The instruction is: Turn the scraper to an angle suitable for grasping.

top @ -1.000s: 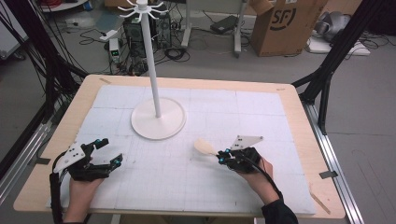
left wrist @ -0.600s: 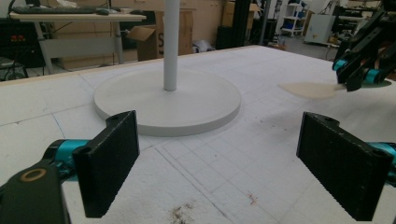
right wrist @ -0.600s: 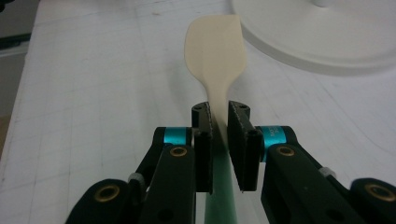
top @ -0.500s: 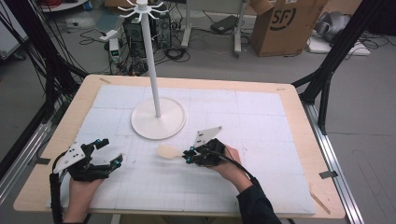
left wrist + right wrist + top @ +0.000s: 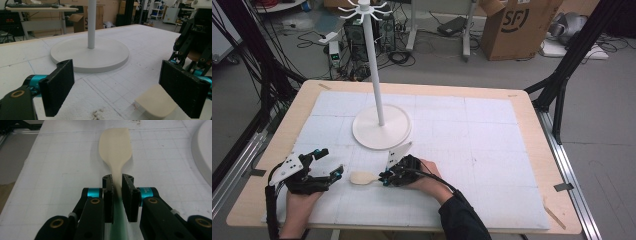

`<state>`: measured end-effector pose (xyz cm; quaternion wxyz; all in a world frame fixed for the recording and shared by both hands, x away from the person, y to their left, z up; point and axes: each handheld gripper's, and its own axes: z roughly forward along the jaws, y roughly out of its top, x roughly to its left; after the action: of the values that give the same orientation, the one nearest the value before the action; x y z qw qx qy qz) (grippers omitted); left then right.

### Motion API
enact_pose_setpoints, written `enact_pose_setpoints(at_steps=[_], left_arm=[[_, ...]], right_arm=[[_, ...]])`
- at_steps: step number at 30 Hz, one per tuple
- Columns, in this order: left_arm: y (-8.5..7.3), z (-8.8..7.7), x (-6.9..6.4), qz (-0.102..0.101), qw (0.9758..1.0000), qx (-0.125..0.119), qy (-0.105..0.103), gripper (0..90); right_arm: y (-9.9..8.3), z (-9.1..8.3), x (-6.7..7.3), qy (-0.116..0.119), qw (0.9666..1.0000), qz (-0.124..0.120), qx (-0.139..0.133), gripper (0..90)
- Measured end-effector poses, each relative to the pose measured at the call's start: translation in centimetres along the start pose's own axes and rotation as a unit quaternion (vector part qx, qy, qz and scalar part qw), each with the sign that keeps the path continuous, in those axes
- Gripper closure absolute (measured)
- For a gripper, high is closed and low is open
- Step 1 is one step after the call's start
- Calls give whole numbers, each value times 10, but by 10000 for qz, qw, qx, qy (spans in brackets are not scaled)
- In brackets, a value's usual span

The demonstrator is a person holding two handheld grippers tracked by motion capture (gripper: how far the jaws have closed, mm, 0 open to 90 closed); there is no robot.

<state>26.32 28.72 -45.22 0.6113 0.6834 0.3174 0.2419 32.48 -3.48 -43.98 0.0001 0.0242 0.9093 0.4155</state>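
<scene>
We see the right hand-held gripper (image 5: 384,178) low over the near middle of the bench (image 5: 532,130), its jaws clamped on the neck of a pale spatula (image 5: 361,177). In the right gripper view the two black pads (image 5: 109,195) press on either side of the neck, just behind the blade; the handle that runs back between the jaws looks green. The blade lies flat, close to or on the white gridded mat (image 5: 482,150); we cannot tell whether it touches. It points toward the person's left.

The left hand-held gripper (image 5: 329,162) rests near the front left corner of the bench, jaws wide apart and nothing between the pads. In the left gripper view the spatula blade (image 5: 156,105) lies just beside the pad on the right of that picture (image 5: 183,92), partly covered by it; whether they touch is not clear. In the high view the blade tip sits just beside the nearer fingertip of the left hand-held gripper.

A white stand (image 5: 381,131) with a round base and a tall pole is on the mat behind both grippers, near the right one and apart from it. The pole carries short hooks at the top. Beyond the bench a cardboard box (image 5: 518,27) stands on the floor.
</scene>
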Motion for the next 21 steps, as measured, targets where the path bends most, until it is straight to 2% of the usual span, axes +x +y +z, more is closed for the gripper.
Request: enact_pose_setpoints(at_steps=[7, 12, 13, 14, 16, 21], left_arm=[[0, 0, 0, -24, 10000, -1, 15, 136], [0, 0, 0, -22, 10000, -1, 19, 135], [0, 0, 0, -22, 10000, -1, 19, 135], [0, 0, 0, -26, 10000, -6, 18, 135], [0, 0, 0, -26, 10000, -7, 1, 135], [0, 0, 0, -1, 10000, -10, -8, 135]], right_arm=[[-2, 7, 0, 11, 9999, -40, 168, 807], [-1, 7, 1, -36, 9998, -94, 171, 790], [-1, 7, 2, -60, 9998, -116, 169, 727], [-1, 7, 2, -60, 9998, -116, 169, 727], [1, 2, 5, -217, 9997, -99, -67, 514], [6, -18, 8, -389, 9984, -57, -396, 407]])
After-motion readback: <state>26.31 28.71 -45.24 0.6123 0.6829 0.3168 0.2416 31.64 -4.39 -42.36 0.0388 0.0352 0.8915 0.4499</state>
